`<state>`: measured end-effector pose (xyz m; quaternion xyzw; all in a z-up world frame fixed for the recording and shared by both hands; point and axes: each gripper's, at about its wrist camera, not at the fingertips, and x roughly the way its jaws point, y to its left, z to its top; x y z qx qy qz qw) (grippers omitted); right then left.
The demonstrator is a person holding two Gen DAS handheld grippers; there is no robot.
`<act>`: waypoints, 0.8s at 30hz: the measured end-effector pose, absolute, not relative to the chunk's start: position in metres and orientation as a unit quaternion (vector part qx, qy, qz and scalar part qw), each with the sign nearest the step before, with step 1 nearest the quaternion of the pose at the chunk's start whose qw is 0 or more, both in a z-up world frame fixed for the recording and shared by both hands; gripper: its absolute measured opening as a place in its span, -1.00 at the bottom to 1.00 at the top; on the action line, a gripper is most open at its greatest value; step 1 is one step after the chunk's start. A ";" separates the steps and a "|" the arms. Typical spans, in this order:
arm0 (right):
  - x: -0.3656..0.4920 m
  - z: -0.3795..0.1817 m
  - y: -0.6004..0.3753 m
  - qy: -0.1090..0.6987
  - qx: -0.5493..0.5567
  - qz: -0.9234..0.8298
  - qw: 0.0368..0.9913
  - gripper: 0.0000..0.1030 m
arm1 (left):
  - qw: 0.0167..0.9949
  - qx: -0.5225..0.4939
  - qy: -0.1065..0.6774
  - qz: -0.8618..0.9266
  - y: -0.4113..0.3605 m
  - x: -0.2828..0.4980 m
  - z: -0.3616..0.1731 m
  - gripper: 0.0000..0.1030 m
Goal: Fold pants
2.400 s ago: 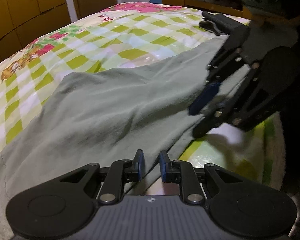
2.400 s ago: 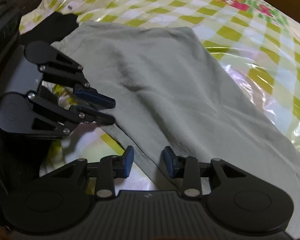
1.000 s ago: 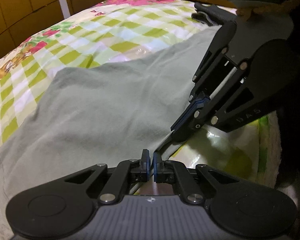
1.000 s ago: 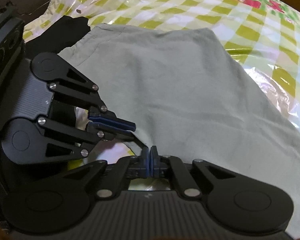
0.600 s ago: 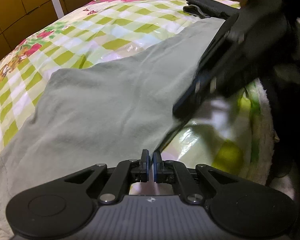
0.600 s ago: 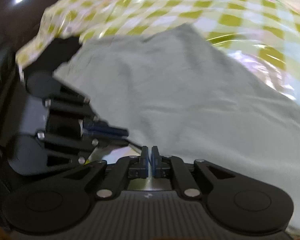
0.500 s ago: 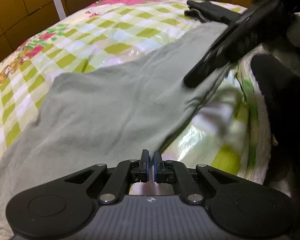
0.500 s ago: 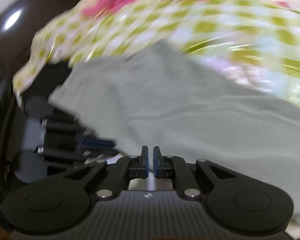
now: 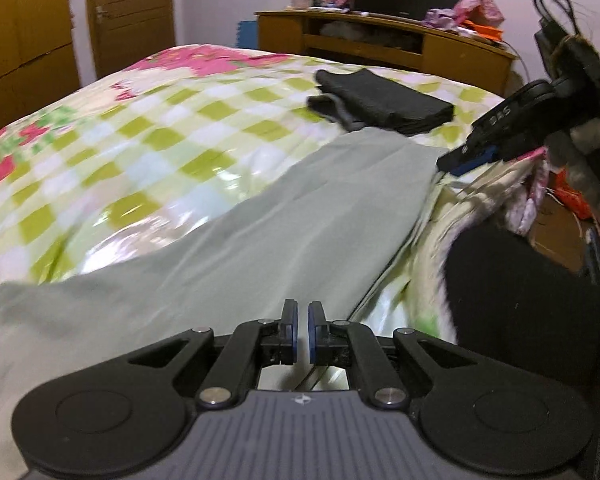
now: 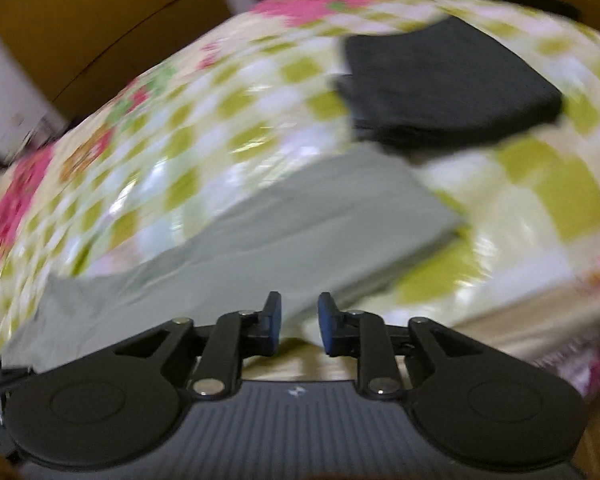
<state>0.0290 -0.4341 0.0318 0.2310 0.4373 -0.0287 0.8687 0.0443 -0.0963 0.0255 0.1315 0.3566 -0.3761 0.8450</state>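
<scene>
While the green pants lay folded lengthwise along the bed's near edge, the left gripper hung over their near end, fingers nearly closed on nothing. Farther right, the right gripper was opening its fingers, nothing between them. A lengthwise fold looked finished; next would likely be taking one end to fold crosswise.

Raised letters reading "DAS" stand on the side of the black plastic right gripper in the left wrist view (they look like the tail end of a longer word, the rest hidden). Small pale logo marks sit on the grey ribbed bodies of both grippers, too small to read. Nothing else legible shows.
</scene>
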 end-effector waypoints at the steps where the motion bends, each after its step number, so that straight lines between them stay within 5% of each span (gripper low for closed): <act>1: 0.029 0.026 -0.441 0.442 0.247 -0.037 0.862 -0.51 | 0.844 0.131 0.357 -0.378 -0.101 0.045 0.025 -0.59; 11: 0.041 -0.021 -0.488 0.401 0.432 -0.045 0.807 -0.51 | 0.837 0.133 0.376 -0.375 -0.121 0.056 0.020 -0.55; 24: 0.049 -0.024 -0.490 0.366 0.444 -0.065 0.815 -0.32 | 0.838 0.130 0.383 -0.366 -0.122 0.059 0.016 -0.52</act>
